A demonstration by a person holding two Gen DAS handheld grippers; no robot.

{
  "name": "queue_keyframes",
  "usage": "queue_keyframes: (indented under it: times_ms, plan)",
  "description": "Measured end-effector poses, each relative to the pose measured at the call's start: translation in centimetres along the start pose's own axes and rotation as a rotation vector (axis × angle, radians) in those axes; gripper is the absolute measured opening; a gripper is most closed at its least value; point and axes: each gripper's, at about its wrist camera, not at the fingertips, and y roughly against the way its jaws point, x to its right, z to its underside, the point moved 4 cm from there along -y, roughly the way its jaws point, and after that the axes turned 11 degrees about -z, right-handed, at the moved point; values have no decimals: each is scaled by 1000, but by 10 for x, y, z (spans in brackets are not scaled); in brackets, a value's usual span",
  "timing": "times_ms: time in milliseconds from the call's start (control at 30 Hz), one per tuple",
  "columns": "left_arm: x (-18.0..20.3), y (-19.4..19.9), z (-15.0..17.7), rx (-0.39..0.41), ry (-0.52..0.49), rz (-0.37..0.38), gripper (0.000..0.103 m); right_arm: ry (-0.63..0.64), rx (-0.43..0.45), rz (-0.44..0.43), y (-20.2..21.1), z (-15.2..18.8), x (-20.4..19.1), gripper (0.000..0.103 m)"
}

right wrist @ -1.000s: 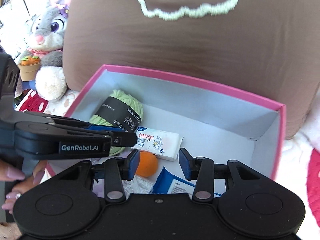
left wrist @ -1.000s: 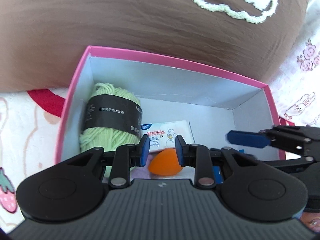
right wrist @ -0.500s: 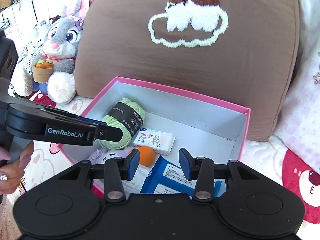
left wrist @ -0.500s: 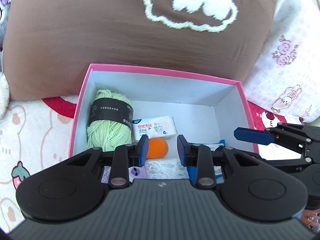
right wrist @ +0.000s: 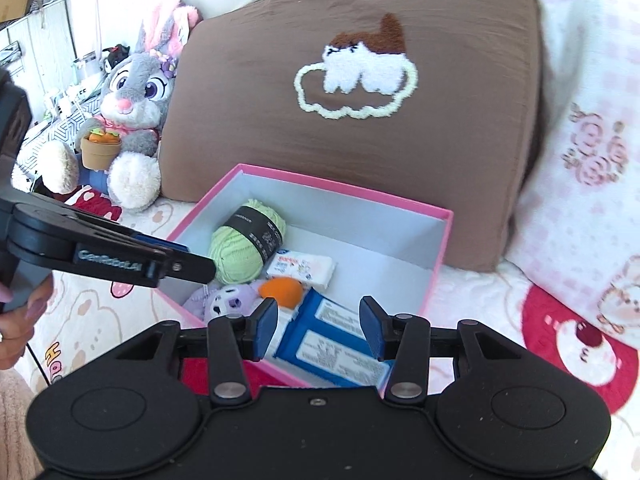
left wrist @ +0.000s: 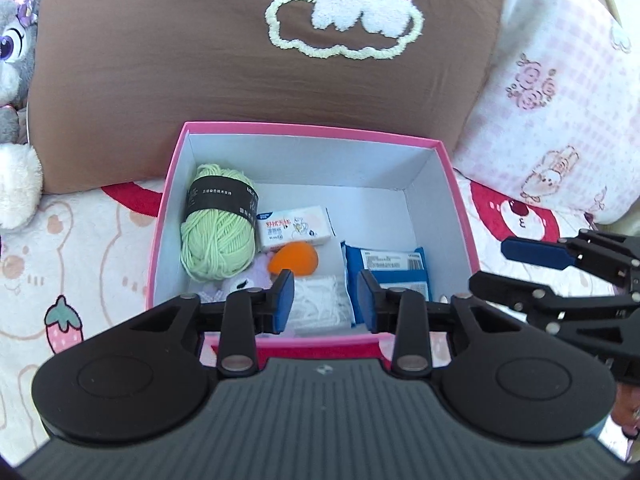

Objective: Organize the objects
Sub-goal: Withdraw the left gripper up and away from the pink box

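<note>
You are working on a bed covered with a white quilt (left wrist: 100, 248) printed with bears, strawberries and red patches, with a large brown cushion (left wrist: 200, 60) bearing a fluffy cloud motif propped at the back.

Against that cushion sits the open pink cardboard box (left wrist: 312, 130) with a pale grey inside. At its left wall lies a light green ball of yarn (left wrist: 218, 240) with a black paper band; touching it on the right is a small white packet of tissues (left wrist: 296, 227). Just in front of the packet is an orange egg-shaped sponge (left wrist: 294, 259), and beside it, toward the near left corner, a small lilac plush toy (right wrist: 224, 300). A clear bag of white stringy material (left wrist: 320, 308) lies at the near wall, and a blue wet-wipe pack (left wrist: 388, 276) with a white label lies to its right. The right part of the box floor is bare.

Your left tool (left wrist: 325, 300) hangs above the near edge of the box; its blue pads have just been opening and stand apart with nothing between them. Your right tool (right wrist: 318, 328) hovers over the near right corner, its pads also just widened and gripping nothing.

A grey plush rabbit (right wrist: 136, 92) holding a pot of carrots sits left of the cushion, and a pink-and-white pillow (left wrist: 560, 100) lies to its right.
</note>
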Motion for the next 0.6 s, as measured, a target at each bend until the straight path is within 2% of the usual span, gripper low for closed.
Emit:
queue_keyframes:
  times_ms: [433,600]
  plan:
    - [16,32,33,-5,8,30,45,-53,73,87,45,32,-2,58]
    - [17,38,49,-15,19,13,48,-84,69,113,56,49,-4,61]
